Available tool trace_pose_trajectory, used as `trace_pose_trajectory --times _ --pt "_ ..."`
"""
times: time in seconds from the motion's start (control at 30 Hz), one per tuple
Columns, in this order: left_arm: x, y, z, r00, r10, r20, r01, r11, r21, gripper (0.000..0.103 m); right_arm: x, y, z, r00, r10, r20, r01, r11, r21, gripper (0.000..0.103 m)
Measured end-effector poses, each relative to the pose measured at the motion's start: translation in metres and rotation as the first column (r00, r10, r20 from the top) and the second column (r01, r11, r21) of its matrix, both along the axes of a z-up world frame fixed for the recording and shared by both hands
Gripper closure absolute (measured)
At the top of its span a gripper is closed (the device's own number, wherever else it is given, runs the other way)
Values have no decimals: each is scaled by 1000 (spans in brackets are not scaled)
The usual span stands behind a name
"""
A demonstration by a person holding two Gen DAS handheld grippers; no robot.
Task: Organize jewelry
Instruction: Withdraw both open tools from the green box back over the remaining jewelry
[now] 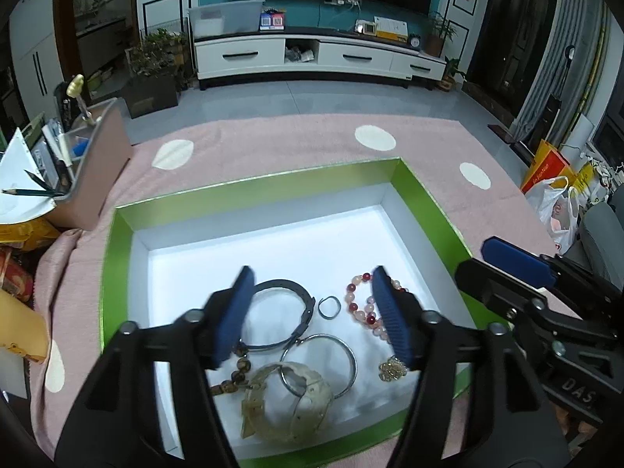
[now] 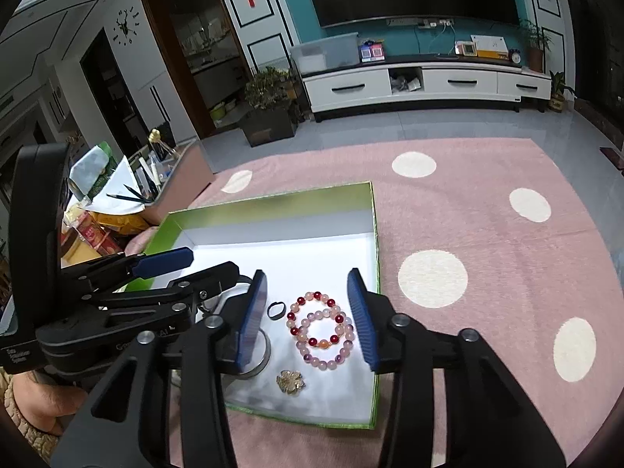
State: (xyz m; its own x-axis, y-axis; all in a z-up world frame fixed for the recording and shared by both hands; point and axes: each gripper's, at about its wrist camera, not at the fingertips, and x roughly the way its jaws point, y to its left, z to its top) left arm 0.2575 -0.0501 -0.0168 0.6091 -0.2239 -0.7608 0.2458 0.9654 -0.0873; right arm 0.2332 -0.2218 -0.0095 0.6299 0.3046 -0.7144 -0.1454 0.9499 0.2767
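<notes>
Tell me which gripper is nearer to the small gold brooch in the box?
Right. The gold brooch lies just below the open right gripper, between its fingers' lines. The left gripper hangs over the bangles, and the brooch lies beside its right finger.

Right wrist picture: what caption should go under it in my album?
Open tongs over bead bracelets in a green box.

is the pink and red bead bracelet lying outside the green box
No, the bead bracelet lies on the white floor inside the green box, near its right wall, beside the small dark ring.
</notes>
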Motion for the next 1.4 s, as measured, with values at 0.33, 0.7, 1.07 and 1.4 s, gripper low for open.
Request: trace_pose_trajectory --times 0.33,0.7,1.07,1.4 --pt "-39 24 34 998 22 53 -19 998 -53 2 -45 -14 31 998 -25 59 23 999 35 18" --pt "-100 97 60 987 140 77 -129 983 -130 2 -101 -6 46 996 51 77 -55 997 55 12" --pt "-161 138 5 973 229 -15 -229 968 -100 2 -131 32 22 990 138 0 -138 990 1 12" --pt "-178 133 -44 973 213 -91 -219 973 -71 2 -138 72 -35 975 188 -116 -192 981 -29 12"
